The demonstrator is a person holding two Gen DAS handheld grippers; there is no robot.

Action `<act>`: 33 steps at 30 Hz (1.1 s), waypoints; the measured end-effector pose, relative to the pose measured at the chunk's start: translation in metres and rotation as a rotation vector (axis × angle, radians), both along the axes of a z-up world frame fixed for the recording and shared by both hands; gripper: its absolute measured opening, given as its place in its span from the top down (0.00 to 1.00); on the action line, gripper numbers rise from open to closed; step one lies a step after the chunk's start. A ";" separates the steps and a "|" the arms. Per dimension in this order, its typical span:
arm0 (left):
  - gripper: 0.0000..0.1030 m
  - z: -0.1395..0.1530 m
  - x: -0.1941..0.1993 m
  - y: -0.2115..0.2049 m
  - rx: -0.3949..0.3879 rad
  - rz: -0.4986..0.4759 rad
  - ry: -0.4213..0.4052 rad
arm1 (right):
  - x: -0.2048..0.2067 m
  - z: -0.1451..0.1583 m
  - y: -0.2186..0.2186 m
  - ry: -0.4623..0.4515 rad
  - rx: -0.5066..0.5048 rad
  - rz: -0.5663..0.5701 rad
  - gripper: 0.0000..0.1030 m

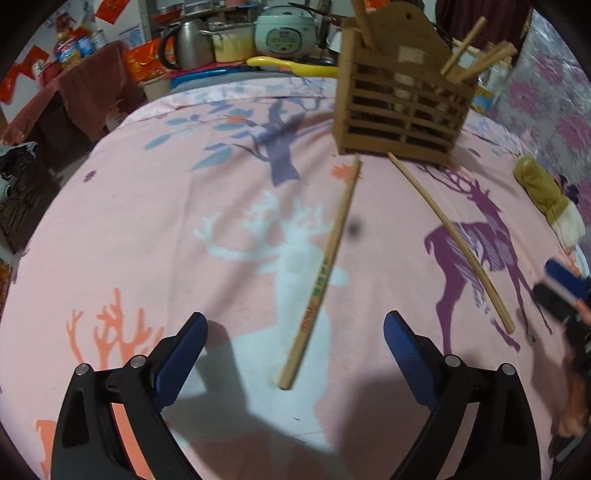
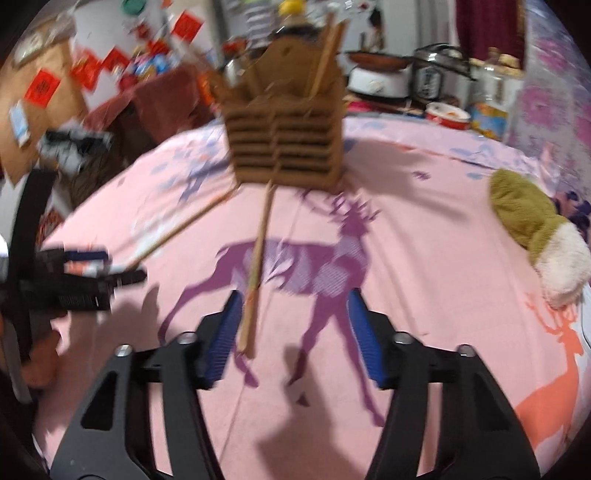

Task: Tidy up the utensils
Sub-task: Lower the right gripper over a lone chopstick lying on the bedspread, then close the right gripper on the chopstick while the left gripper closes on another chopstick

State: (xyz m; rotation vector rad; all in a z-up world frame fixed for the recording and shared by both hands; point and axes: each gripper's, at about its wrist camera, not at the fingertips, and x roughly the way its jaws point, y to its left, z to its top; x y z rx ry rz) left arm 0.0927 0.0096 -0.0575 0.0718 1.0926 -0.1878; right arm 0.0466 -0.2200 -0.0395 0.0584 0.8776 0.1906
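Note:
Two wooden chopsticks lie on the pink deer-print cloth in front of a slatted wooden utensil holder that has several chopsticks standing in it. In the left wrist view, one chopstick with green print lies between my open left gripper's jaws, its near end just ahead of them. The other chopstick lies to the right. In the right wrist view, my right gripper is open and empty, with that chopstick close to the left fingertip. The holder stands beyond.
An olive and white mitten lies at the right, also in the right wrist view. Kettle, rice cooker and pots crowd the far edge. The left gripper shows at the left of the right wrist view.

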 end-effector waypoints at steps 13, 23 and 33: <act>0.08 0.002 0.002 0.003 0.079 0.031 -0.030 | 0.001 -0.022 0.020 0.096 -0.030 0.057 0.94; 0.08 0.005 -0.015 0.019 0.046 0.040 -0.027 | -0.024 -0.020 -0.017 0.106 0.048 -0.024 0.89; 0.22 0.010 -0.023 0.025 0.002 0.029 -0.040 | -0.031 0.002 -0.046 0.020 0.152 -0.114 0.72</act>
